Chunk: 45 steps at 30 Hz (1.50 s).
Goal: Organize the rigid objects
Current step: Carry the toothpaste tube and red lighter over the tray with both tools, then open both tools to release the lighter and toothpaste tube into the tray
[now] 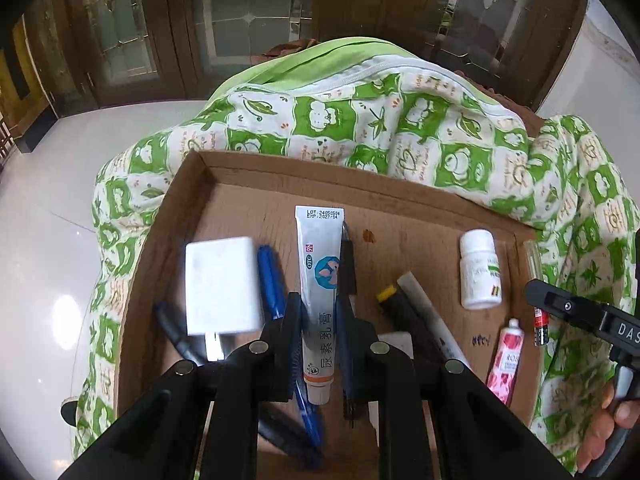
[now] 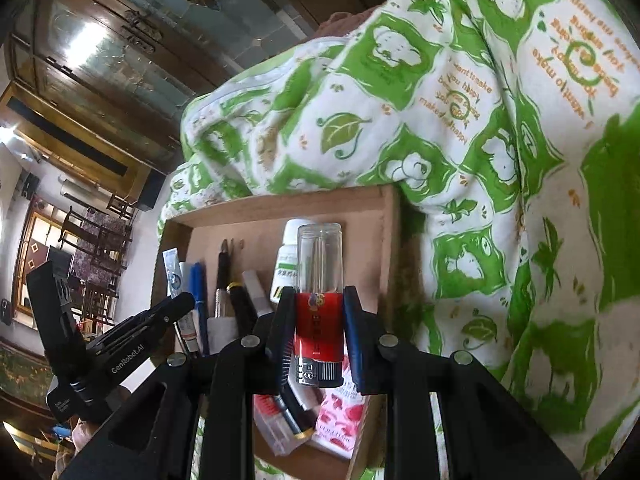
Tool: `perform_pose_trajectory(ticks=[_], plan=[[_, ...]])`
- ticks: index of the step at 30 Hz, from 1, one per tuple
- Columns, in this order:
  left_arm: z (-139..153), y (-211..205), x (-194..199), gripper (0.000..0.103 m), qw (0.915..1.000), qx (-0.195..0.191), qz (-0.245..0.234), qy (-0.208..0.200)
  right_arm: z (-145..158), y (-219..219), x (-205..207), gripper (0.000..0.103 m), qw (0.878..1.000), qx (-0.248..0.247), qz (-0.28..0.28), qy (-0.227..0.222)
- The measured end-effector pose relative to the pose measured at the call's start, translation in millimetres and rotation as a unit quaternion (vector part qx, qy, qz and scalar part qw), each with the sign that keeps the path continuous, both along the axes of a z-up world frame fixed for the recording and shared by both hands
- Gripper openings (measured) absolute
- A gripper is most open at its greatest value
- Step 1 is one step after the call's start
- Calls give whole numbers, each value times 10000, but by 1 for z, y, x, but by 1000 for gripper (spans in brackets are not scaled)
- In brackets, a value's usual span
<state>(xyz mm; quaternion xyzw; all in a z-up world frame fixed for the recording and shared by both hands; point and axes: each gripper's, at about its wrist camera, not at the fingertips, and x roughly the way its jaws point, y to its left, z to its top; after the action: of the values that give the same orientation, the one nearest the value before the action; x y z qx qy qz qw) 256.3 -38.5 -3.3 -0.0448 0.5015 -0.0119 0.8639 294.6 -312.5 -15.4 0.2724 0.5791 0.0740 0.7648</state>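
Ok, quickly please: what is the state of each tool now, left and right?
Left tool: closed on the silver ointment tube.
Right tool: closed on the red and clear stick.

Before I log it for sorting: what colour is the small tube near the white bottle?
Pink, with a rose print, the small tube shows best in the left wrist view.

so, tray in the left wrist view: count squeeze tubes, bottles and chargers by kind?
squeeze tubes: 2 (silver ointment tube, pink tube)
white pill bottle: 1
white charger: 1
total: 4
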Motion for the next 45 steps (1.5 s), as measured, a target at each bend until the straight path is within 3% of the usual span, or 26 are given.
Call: perform_pose_trajectory(ticks=[20, 25, 31, 34, 39, 45], plan=[[-27, 0, 30, 16, 9997, 46, 91, 226, -23, 23, 22, 22, 9995, -167, 192, 184], [-25, -11, 27, 17, 9991, 367, -4, 203, -23, 32, 21, 23, 9987, -410, 276, 131], [-20, -21, 19, 17, 9983, 532, -127, 205, -18, 44, 15, 40, 9974, -584, 433, 8], [-14, -27, 11, 18, 9979, 611, -164, 146, -15, 46, 9, 40, 9969, -630, 460, -52], [-3, -39, -8, 37, 9972, 718, -222, 37, -4, 44, -5, 42, 9968, -653, 412, -206], [10, -53, -31, 52, 9958, 856, -289, -112, 9, 36, -28, 48, 9962, -704, 239, -465]])
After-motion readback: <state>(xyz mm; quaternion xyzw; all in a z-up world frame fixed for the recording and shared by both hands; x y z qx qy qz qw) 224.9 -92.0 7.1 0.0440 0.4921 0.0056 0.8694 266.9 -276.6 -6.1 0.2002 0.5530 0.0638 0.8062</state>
